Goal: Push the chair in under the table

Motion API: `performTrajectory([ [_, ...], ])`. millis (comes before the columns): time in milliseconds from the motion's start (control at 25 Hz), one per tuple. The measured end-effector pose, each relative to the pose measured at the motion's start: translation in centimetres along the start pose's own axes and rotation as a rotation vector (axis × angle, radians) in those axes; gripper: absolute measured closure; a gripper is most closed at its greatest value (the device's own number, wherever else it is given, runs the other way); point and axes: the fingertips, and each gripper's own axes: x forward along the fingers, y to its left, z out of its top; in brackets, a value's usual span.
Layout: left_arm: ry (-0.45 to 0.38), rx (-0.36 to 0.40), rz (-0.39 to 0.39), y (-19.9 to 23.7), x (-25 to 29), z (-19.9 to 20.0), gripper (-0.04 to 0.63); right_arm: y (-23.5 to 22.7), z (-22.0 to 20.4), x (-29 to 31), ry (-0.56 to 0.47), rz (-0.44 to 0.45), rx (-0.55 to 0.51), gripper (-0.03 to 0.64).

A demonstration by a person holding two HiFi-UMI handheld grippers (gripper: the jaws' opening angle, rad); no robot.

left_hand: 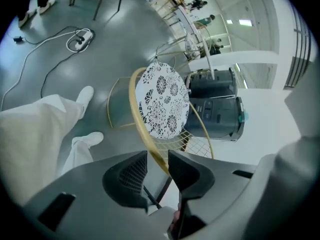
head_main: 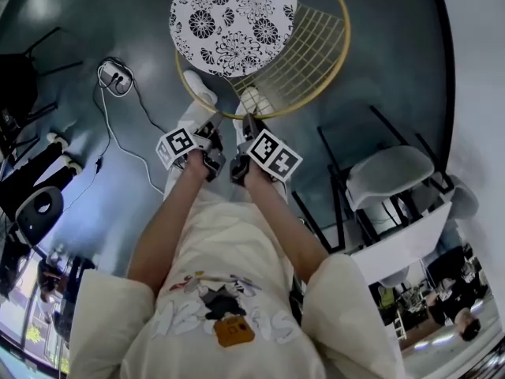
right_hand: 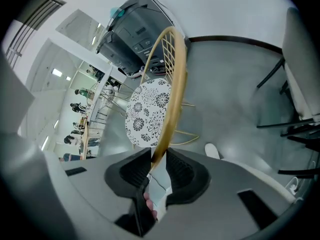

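The chair stands on the grey floor ahead of me, with a black-and-white floral seat cushion (head_main: 233,22) and a gold wire back (head_main: 312,46). Both grippers are at the near part of its gold rim (head_main: 237,115). In the left gripper view the rim (left_hand: 137,109) runs between the jaws of my left gripper (left_hand: 158,160), close to the right pad, with a gap at the left pad. In the right gripper view the rim (right_hand: 175,84) is pinched between the pads of my right gripper (right_hand: 158,156). In the head view the left gripper (head_main: 215,125) and right gripper (head_main: 246,123) sit side by side.
A white chair on black legs (head_main: 390,176) and a white table top (head_main: 406,243) are at the right. A power strip with white cable (head_main: 114,76) lies on the floor to the left. My white shoes (head_main: 201,89) stand just short of the chair. Dark grey bins (left_hand: 215,104) stand beyond it.
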Motion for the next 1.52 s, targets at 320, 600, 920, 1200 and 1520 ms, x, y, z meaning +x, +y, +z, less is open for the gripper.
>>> performTrajectory([
  [320, 0.017, -0.021, 0.088, 0.2, 0.5, -0.6, 0.483, -0.2, -0.1, -0.1, -0.012, -0.005, -0.06, 0.52],
  [600, 0.027, 0.027, 0.14, -0.2, -0.2, -0.3, 0.485, 0.4, -0.3, -0.3, 0.019, -0.037, -0.115, 0.517],
  [920, -0.013, 0.054, 0.15, -0.3, -0.1, 0.5, 0.488, 0.8, -0.2, 0.1, -0.005, 0.006, -0.123, 0.517],
  [1200, -0.068, 0.077, 0.16, -0.7, 0.0, 0.2, 0.488, 0.7, 0.1, -0.1, -0.023, 0.05, -0.13, 0.517],
  [1520, -0.111, 0.126, 0.114, 2.2, 1.0, 0.0, 0.486, -1.2, -1.1, 1.8, -0.078, 0.074, -0.172, 0.518],
])
